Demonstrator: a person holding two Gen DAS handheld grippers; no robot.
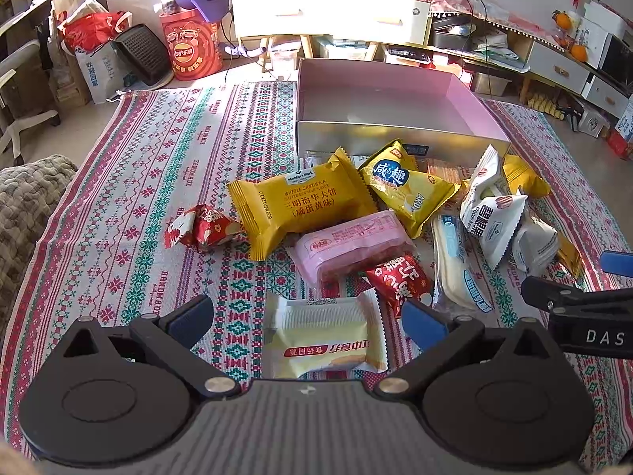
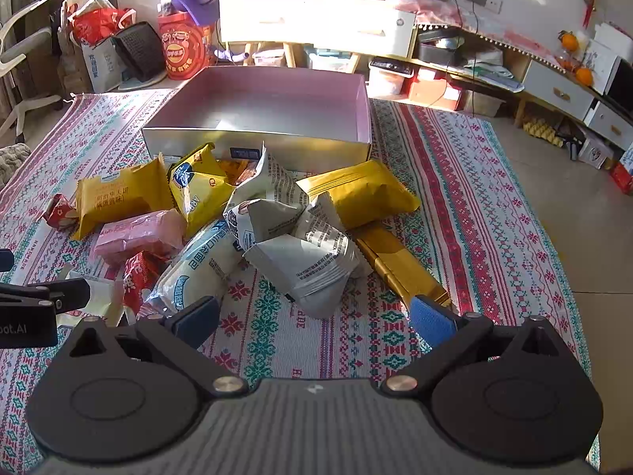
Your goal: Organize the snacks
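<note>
Sunlit white cabinet (image 1: 330, 12), tiled floor (image 2: 585, 213), patterned rug (image 1: 166, 182)

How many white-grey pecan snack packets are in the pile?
3 visible. One packet stands tallest, nearest the box. A second lies just right of it. The third lies in front, closest to the right gripper. More may be hidden underneath.

Cloth (image 1: 158, 182): white weave, red and green cross-stitch bands, snowflake motifs. Box (image 1: 399, 138): silver outside, pink inside. Waffle sandwich pack (image 1: 304, 202): yellow, white label, dark print. Chip bag (image 1: 407, 190): yellow with blue logo. Pink wrapper (image 1: 352, 245): pale pink, red print. Small red packets (image 1: 201, 227) with white marks. Pecan packs (image 2: 292, 237): white-grey, black text. Gold stick pack (image 2: 399, 265): metallic gold. Cream pack (image 1: 328, 340): pale yellow, red band. Left tongs (image 1: 312, 316): black, blue pads. Right tongs (image 2: 316, 316): same black and blue.
</note>
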